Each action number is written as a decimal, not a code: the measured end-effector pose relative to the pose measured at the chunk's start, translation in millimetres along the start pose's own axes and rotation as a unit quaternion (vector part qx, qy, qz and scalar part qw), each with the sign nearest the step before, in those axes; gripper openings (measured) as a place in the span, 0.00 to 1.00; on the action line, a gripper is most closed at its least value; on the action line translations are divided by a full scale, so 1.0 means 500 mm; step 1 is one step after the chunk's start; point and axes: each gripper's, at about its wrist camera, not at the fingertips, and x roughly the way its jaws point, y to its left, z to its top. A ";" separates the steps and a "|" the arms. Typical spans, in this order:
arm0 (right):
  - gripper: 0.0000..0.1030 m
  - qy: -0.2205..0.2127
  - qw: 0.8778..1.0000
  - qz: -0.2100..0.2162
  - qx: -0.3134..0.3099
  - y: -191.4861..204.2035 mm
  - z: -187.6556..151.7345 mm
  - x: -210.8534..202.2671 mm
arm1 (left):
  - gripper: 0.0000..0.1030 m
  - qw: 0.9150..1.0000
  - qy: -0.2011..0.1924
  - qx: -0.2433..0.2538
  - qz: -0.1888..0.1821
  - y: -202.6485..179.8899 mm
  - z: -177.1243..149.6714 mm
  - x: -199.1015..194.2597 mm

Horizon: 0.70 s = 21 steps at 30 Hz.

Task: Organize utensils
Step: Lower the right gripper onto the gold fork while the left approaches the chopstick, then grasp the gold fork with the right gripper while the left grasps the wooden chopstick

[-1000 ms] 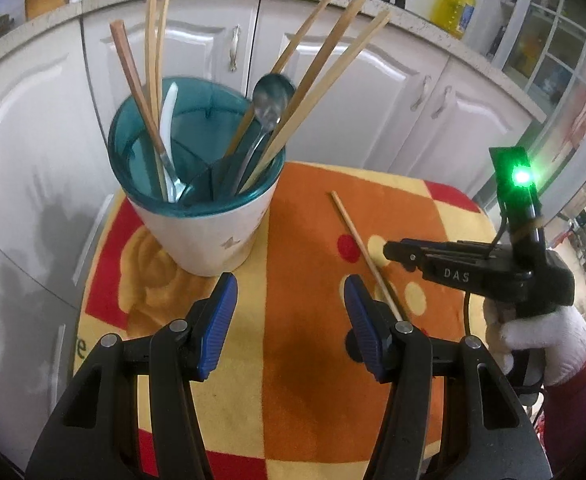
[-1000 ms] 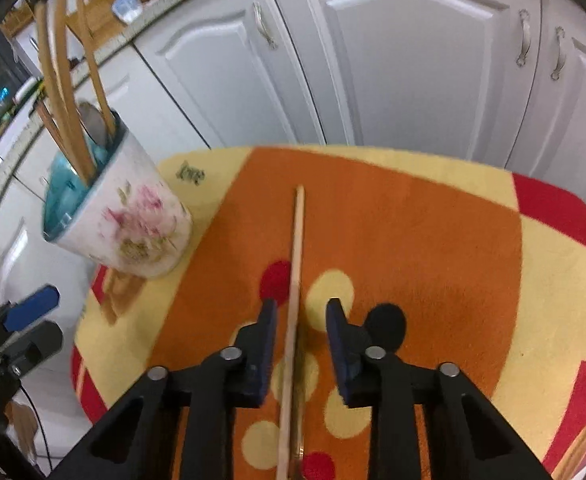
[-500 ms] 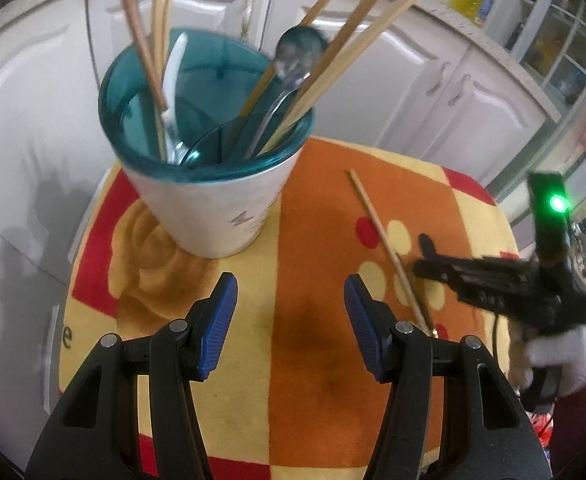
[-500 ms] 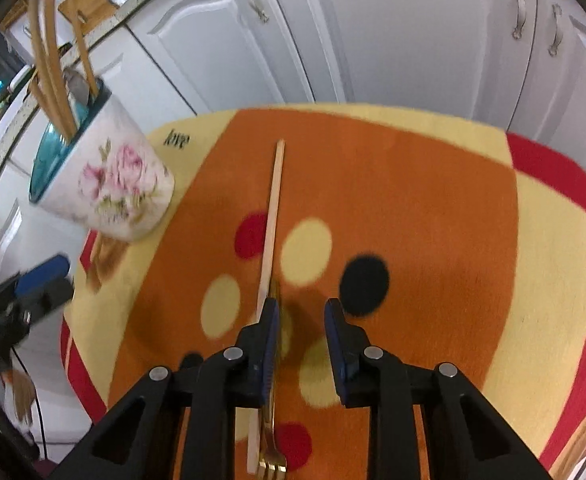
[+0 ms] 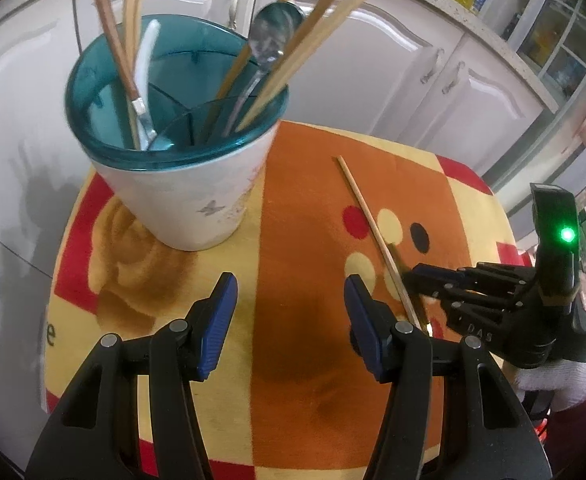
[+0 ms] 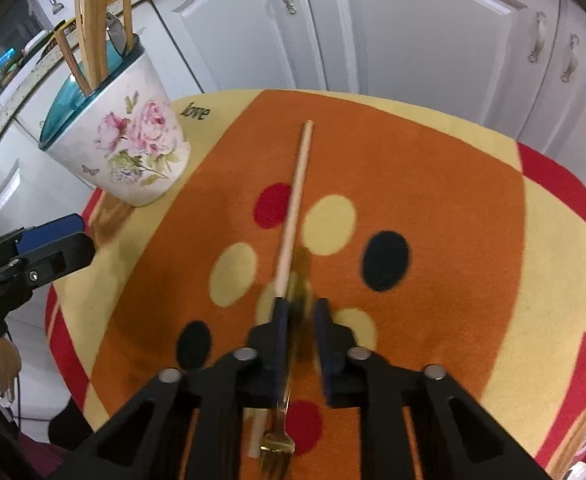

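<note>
The left tongs [image 5: 289,316] hang over the patterned cloth [image 5: 301,360] on the tabletop with their blue pads spread wide apart and nothing between them. At about eleven o'clock from them stands the utensil holder [image 5: 185,204], a white flowered cup with a teal divided insert, upright near the cloth's far left corner. Wooden chopsticks [image 5: 313,36], a metal spoon [image 5: 269,44] and a white-handled utensil [image 5: 145,76] lean inside it.

At about two o'clock from the left tongs a single chopstick [image 6: 293,216] lies flat on the orange field, pointing towards the white cabinet doors [image 6: 413,24]. Beside its near end lies a gold fork [image 6: 279,444], tines towards the camera in the right wrist view.

The right tongs [image 6: 301,316], held by a white-gloved hand [image 5: 557,376], are closing low over the cloth. The fork's handle runs between the pads, and the chopstick passes just outside the left pad; whether the pads already press on the fork is blurred.
</note>
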 end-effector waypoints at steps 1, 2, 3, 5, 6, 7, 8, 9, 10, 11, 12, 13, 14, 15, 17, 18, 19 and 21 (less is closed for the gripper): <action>0.09 -0.003 1.000 -0.002 0.003 -0.007 -0.005 -0.001 | 0.53 1.000 0.001 0.002 -0.001 -0.004 -0.001 0.002; 0.09 -0.004 1.000 0.000 0.008 -0.015 -0.011 -0.004 | 0.53 1.000 0.002 0.004 -0.003 -0.009 -0.001 0.004; 0.09 -0.005 1.000 0.003 0.018 -0.025 -0.014 -0.008 | 0.53 1.000 0.004 0.006 -0.005 -0.015 0.000 0.007; 0.09 -0.003 1.000 0.005 0.028 -0.033 -0.013 -0.010 | 0.53 1.000 0.005 0.009 -0.010 -0.024 0.003 0.013; 0.09 -0.001 1.000 0.005 0.026 -0.029 -0.013 -0.010 | 0.53 1.000 0.007 0.010 -0.012 -0.027 0.003 0.016; 0.09 0.002 1.000 0.001 0.020 -0.021 -0.013 -0.006 | 0.53 1.000 0.008 0.011 -0.014 -0.032 0.006 0.020; 0.09 0.002 1.000 -0.004 0.015 -0.016 -0.014 -0.005 | 0.53 1.000 0.010 0.012 -0.017 -0.039 0.009 0.027; 0.09 -0.002 1.000 -0.008 0.012 -0.013 -0.016 -0.006 | 0.53 1.000 0.013 0.013 -0.018 -0.045 0.011 0.033; 0.08 -0.005 1.000 -0.010 0.019 -0.021 -0.020 -0.011 | 0.53 0.999 0.018 0.016 -0.024 -0.055 0.014 0.041; 0.08 -0.008 0.999 -0.015 0.028 -0.031 -0.023 -0.016 | 0.53 0.999 0.022 0.018 -0.030 -0.063 0.015 0.047; 0.08 -0.012 0.999 -0.024 0.042 -0.050 -0.029 -0.024 | 0.53 0.999 0.027 0.021 -0.037 -0.076 0.018 0.056; 0.08 -0.013 0.998 -0.026 0.057 -0.070 -0.033 -0.029 | 0.53 0.998 0.028 0.023 -0.042 -0.084 0.018 0.062; 0.08 -0.014 0.997 -0.021 0.074 -0.089 -0.039 -0.035 | 0.53 0.998 0.031 0.027 -0.048 -0.096 0.021 0.072; 0.08 -0.016 0.995 -0.010 0.096 -0.110 -0.048 -0.043 | 0.53 0.998 0.033 0.030 -0.053 -0.108 0.024 0.086; 0.08 -0.019 0.993 0.003 0.120 -0.135 -0.059 -0.050 | 0.53 0.997 0.041 0.032 -0.054 -0.124 0.029 0.114; 0.08 -0.020 0.992 0.007 0.126 -0.140 -0.063 -0.052 | 0.53 0.997 0.048 0.031 -0.051 -0.132 0.033 0.134; 0.08 -0.022 0.991 0.011 0.133 -0.144 -0.065 -0.053 | 0.53 0.997 0.053 0.029 -0.050 -0.135 0.034 0.148; 0.08 -0.025 0.989 0.016 0.144 -0.150 -0.065 -0.052 | 0.50 0.996 0.062 0.026 -0.055 -0.143 0.036 0.177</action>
